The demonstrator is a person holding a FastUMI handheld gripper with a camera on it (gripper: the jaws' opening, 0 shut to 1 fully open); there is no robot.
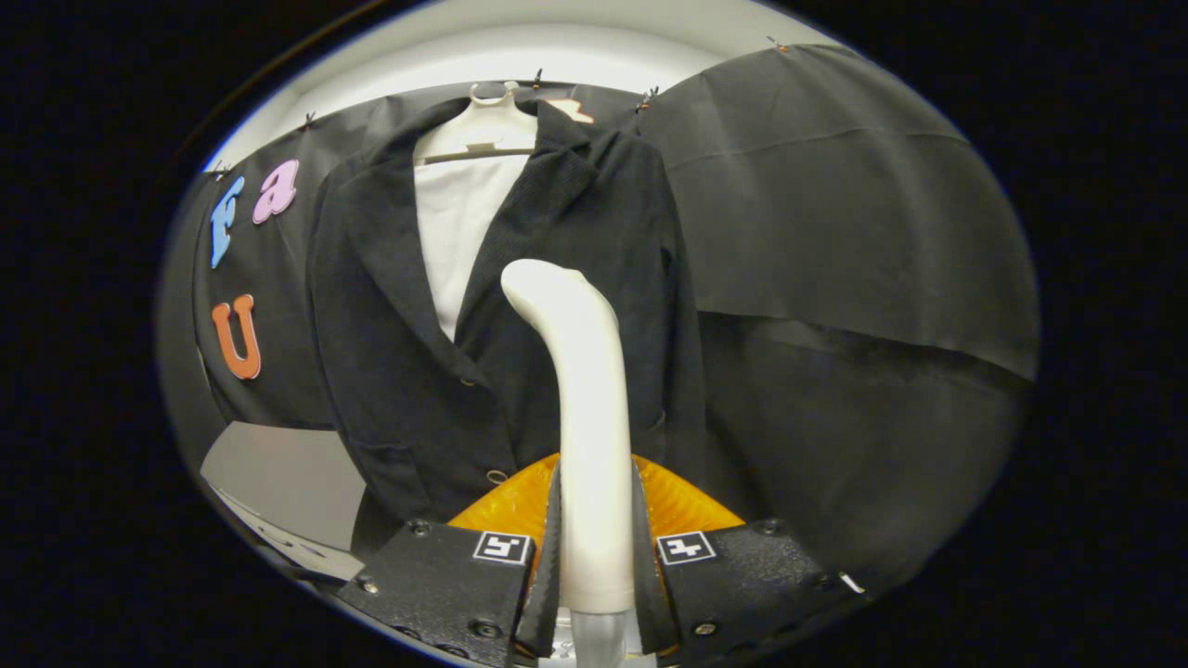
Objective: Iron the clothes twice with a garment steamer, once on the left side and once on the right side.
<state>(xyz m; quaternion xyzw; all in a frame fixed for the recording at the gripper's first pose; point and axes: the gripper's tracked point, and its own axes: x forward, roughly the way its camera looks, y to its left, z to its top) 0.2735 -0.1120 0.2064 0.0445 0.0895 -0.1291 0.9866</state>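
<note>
Steamer first: the white plastic garment steamer wand (580, 390), a smooth tube with a bent, rounded head, stands upright between the two black textured fingers (548, 557) of the gripper (594, 566), and both fingers press on its lower shaft, so the grip is closed and firm. An orange ridged part of the gripper shows just behind the fingers on either side of the wand.

Beyond the fingers hangs the dark corduroy jacket (548, 278) on a white plastic hanger (483, 130), with a white shirt front (459, 232) showing in the open collar between the lapels. The steamer head points toward the jacket's front panel on the far side of the shirt opening, at about chest height. Whether the head touches the cloth or hovers just off it cannot be told from this angle. A grey counter (278, 473) edge lies low and to one side of the fingers, below the jacket's hem.

Judging by this pose, the step in hand is a steaming pass along one side of the jacket, most likely near its start or in mid-stroke. The next move calls for keeping the grip steady, holding the head close to the fabric, and drawing it smoothly along that panel before shifting across the lapels to the other side.
</note>
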